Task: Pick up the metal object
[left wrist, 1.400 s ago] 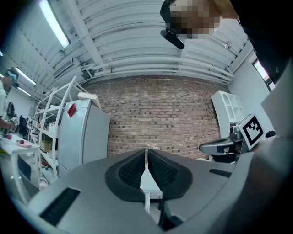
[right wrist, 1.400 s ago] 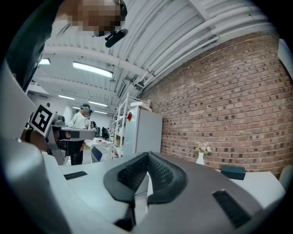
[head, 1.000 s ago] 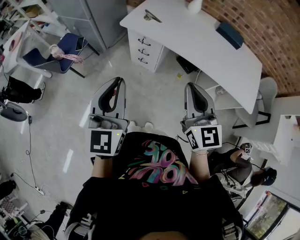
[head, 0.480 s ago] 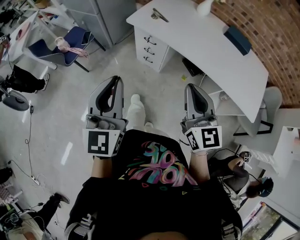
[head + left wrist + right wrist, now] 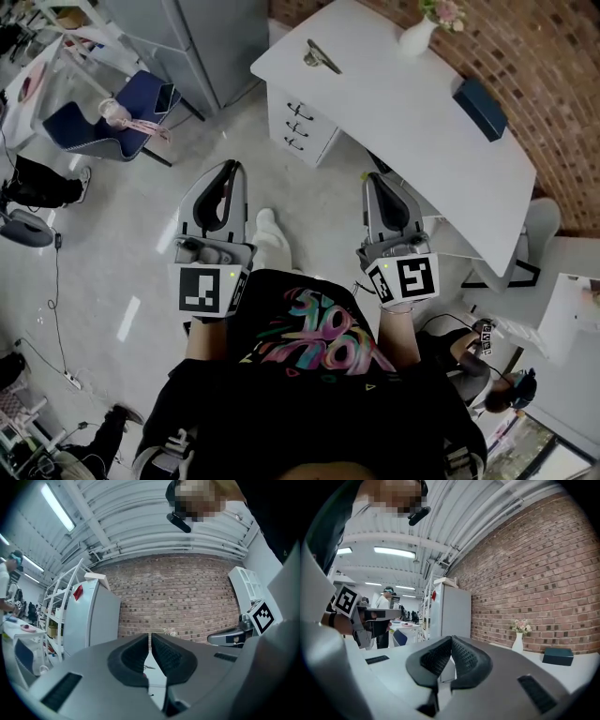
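Your left gripper [image 5: 230, 169] and right gripper [image 5: 375, 180] are both pinched closed on nothing, same as a second ago. The white desk [image 5: 403, 112] has drawn nearer to you since then. The metal object [image 5: 319, 56] lies on its far-left corner, at one o'clock from the left gripper, well apart from both.

The metal object [image 5: 321, 56] on the counter [image 5: 403, 108] was too small for me to tell what it was.
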Demonstrator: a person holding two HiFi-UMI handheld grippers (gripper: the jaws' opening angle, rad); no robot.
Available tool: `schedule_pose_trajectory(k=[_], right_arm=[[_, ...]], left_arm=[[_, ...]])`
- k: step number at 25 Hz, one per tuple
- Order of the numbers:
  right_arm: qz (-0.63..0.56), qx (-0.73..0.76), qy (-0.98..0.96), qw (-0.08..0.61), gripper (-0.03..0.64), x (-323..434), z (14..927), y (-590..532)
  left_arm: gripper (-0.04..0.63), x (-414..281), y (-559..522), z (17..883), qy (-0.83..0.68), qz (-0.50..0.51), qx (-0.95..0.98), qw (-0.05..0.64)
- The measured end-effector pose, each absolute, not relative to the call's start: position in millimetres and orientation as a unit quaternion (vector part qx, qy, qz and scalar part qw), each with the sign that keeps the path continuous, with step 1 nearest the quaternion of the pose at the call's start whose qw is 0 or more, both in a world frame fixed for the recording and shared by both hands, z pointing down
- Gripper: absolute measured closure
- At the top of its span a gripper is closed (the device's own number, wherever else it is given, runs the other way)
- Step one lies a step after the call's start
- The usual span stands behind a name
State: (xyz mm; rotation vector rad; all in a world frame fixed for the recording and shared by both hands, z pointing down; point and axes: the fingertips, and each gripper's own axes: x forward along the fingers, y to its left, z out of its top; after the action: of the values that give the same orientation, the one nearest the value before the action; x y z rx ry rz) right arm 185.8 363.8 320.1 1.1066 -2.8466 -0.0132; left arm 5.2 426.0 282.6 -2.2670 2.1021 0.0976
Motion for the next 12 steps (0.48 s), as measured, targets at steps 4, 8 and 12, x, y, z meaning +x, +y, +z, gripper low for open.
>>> schedule_pose_trajectory(k=[4,8,12], right_arm=[[-0.009,0.368,-0.929,0.048,0.598,150.2,316.2,302.1],[-0.011,0.383,-0.922,0.050,0.598,120.3,311.8,250.2],[-0.008,0.398,-0.916,0.055,0.598,94.7,315.0,216.1]], left_arm=[[0.558,-32.3,362.4,271.4,0.671,0.048,-0.739,0.040],[0.558,-66.7,310.4,278.6,0.665,0.023,-0.746,0.017],[0.558,-98.8,274.9,281.0,0.660,0.025,-0.750,0.016]])
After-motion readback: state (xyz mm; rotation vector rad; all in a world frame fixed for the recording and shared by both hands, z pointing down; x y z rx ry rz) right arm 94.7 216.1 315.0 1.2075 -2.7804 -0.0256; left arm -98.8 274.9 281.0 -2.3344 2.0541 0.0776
